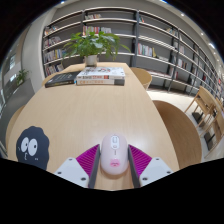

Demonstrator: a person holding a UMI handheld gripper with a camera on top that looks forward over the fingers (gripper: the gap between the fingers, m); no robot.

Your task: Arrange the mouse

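Note:
A white and pale pink mouse (113, 154) sits between my two fingers, its pink rear end towards me. My gripper (113, 160) is shut on the mouse: the magenta pads (88, 158) touch its left and right sides with no visible gap. The light wooden table (90, 115) lies under it. I cannot tell whether the mouse rests on the table or is lifted. A black round mouse pad with cartoon eyes (33, 146) lies on the table to the left of my fingers.
A stack of books (100, 75) and a dark book (62, 78) lie at the table's far end, with a potted plant (92, 45) behind them. Bookshelves (150, 45) line the back wall. Wooden chairs (205, 108) stand to the right.

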